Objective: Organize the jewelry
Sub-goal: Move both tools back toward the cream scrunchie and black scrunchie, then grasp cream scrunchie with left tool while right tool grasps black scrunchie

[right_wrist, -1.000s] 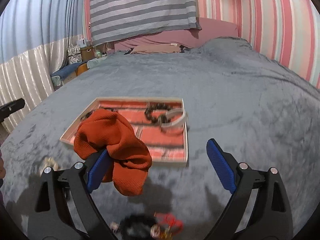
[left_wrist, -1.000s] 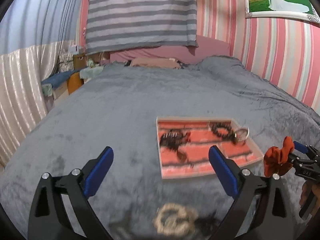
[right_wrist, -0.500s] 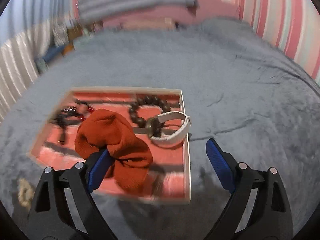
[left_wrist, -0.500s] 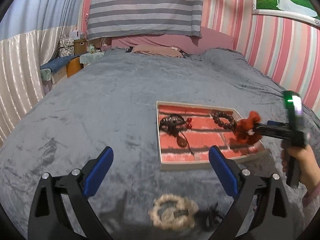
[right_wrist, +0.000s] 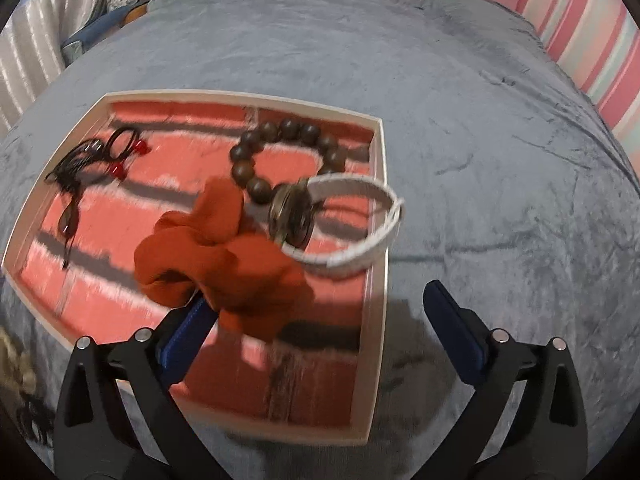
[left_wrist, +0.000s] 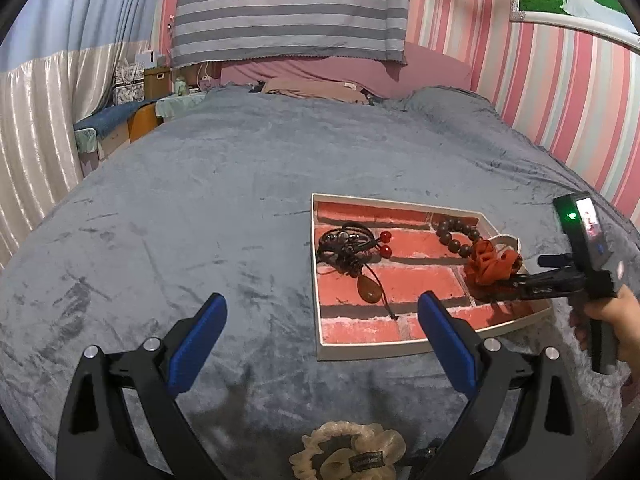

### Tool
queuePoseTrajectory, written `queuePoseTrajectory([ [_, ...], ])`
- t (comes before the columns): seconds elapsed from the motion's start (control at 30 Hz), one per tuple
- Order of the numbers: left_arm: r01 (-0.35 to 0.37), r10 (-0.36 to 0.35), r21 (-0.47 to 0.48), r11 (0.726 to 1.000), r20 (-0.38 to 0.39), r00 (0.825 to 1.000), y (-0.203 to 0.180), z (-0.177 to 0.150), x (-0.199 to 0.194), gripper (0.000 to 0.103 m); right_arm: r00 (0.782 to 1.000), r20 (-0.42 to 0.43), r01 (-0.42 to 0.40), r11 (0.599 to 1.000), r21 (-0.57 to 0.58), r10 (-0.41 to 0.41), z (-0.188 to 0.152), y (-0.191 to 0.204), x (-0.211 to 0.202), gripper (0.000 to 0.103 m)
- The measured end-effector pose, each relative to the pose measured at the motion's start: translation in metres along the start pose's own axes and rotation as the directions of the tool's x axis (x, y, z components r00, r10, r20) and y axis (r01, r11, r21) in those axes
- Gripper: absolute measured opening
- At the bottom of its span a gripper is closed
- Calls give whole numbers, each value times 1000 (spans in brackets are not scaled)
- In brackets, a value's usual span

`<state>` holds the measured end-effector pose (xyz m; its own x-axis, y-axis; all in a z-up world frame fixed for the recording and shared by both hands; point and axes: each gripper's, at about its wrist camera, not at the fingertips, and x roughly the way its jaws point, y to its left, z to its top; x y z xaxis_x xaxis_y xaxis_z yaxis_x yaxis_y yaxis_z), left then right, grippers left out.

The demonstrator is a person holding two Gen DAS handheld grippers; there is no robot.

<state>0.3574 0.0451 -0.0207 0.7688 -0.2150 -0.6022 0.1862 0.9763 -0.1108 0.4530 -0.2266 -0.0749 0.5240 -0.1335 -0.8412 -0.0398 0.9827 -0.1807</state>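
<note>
A white-rimmed tray (left_wrist: 318, 280) (right_wrist: 376, 216) with a red brick-pattern floor lies on the grey bedspread. In it are a black cord necklace with an amber pendant (left_wrist: 352, 256) (right_wrist: 92, 160), a brown bead bracelet (left_wrist: 456, 236) (right_wrist: 288, 152) and a white strap watch (right_wrist: 344, 216). My right gripper (right_wrist: 320, 312) (left_wrist: 512, 280) is open over the tray's right part; an orange scrunchie (right_wrist: 224, 256) (left_wrist: 490, 264) hangs on its left finger (right_wrist: 188, 336). My left gripper (left_wrist: 320, 332) is open and empty, just in front of the tray. A cream scrunchie (left_wrist: 348, 452) lies below it.
A dark hair tie (right_wrist: 36, 416) and the cream scrunchie (right_wrist: 14, 364) lie on the bedspread left of the tray's near corner. Pillows (left_wrist: 316, 88) and a striped cloth (left_wrist: 292, 12) are at the bed's far end. A bedside stand (left_wrist: 120, 124) is at the far left.
My right gripper has carried the orange scrunchie forward from beside the tray to over its right part and lowered it. My left gripper has stayed open near the cream scrunchie.
</note>
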Motion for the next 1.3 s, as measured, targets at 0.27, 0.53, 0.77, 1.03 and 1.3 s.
queuePoseTrajectory([
  [0.27, -34, 34, 38, 999, -15, 999, -3, -17, -1, 94, 994, 80, -72, 997, 35, 69, -32, -6, -46, 98],
  [0.53, -36, 37, 30, 999, -27, 999, 6, -38, -14, 94, 968, 209, -159, 983, 96, 136, -95, -2, -96, 98],
  [0.77, -33, 34, 25, 999, -52, 998, 7, -63, -16, 94, 954, 267, -170, 979, 116, 134, -161, 21, -104, 98],
  [1.03, -28, 28, 10, 1000, -94, 995, 12, -86, -13, 94, 949, 296, -144, 983, 111, 106, -204, 44, -110, 91],
  [1.3, -36, 39, 27, 999, -122, 992, 12, -99, -13, 94, 961, 249, -145, 985, 98, 117, -210, 64, -98, 79],
])
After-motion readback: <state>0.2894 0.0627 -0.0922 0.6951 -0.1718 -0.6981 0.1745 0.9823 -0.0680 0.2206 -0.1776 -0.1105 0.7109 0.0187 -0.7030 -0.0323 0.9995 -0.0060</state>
